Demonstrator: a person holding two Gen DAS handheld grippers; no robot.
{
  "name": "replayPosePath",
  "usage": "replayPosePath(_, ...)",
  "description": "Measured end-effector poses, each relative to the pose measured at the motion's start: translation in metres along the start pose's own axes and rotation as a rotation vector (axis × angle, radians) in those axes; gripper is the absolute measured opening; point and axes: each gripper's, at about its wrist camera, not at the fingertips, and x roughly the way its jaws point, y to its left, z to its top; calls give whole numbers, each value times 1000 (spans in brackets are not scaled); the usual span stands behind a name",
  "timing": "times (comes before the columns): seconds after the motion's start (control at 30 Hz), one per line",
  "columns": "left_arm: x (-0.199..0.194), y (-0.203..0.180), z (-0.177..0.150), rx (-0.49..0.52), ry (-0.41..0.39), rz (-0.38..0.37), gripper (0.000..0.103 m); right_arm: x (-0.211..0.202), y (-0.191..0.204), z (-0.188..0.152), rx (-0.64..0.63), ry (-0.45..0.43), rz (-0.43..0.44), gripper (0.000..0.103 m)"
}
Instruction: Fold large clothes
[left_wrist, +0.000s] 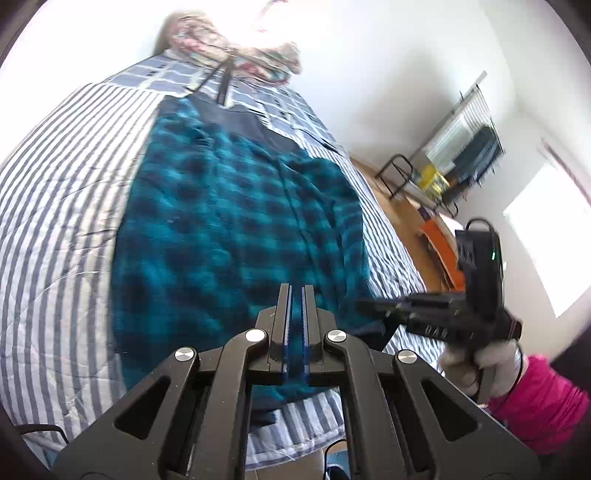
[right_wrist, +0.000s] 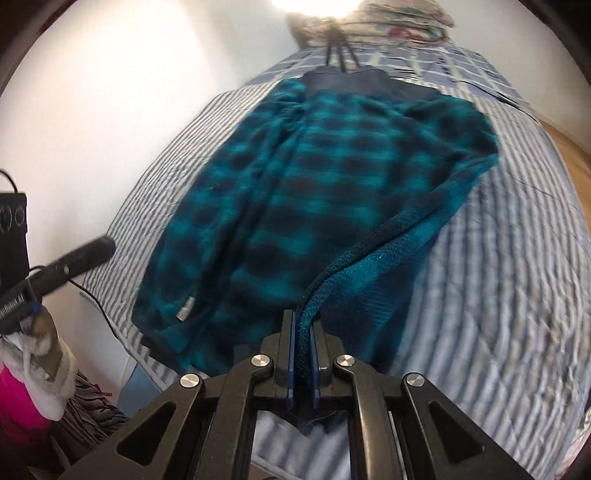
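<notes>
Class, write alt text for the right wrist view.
The right gripper is shut on the edge of a teal plaid fleece garment, lifting that edge off a striped bedspread. The left gripper is at the left, held by a gloved hand.

No text, brand or number can be read in either view. At the left edge of the right wrist view, white lettering runs along the black body of the left gripper (right_wrist: 109, 243), but it is too blurred and small to make out.
</notes>
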Motion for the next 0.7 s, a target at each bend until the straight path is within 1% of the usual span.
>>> replayPosePath(0.1, -2, 14, 1, -34, -12, 12, 0, 21, 21, 5, -59, 31, 1, 4)
replayPosePath(0.27, -3, 34, 0, -74, -10, 35, 0, 72, 50, 4, -165, 126, 10, 4)
replayPosePath(0.33, 1, 42, -2, -101, 1, 40, 0, 89, 55, 0, -198, 153, -14, 4)
replayPosePath(0.37, 3, 45, -3, -112, 10, 39, 0, 92, 54, -1, -199, 151, -12, 4)
replayPosePath(0.47, 12, 49, -7, -123, 35, 42, 0, 87, 43, 0, -153, 146, 39, 4)
replayPosePath(0.5, 16, 49, -7, -122, 42, 40, 0, 83, 41, -1, -155, 141, 58, 6)
replayPosePath(0.53, 20, 48, -7, -120, 50, 38, 0, 78, 38, -2, -154, 133, 87, 12)
replayPosePath(0.57, 24, 47, -8, -118, 59, 33, 0, 71, 34, -3, -145, 127, 124, 25)
replayPosePath(0.6, 28, 44, -8, -115, 67, 26, 1, 65, 31, -4, -133, 117, 148, 28)
replayPosePath(0.63, 33, 41, -9, -107, 79, 21, 4, 55, 27, -4, -119, 101, 177, 29)
replayPosePath(0.67, 37, 39, -8, -103, 86, 16, 14, 46, 23, -4, -110, 84, 197, 32)
replayPosePath(0.7, 41, 38, -9, -102, 92, 11, 33, 35, 16, -5, -98, 60, 214, 33)
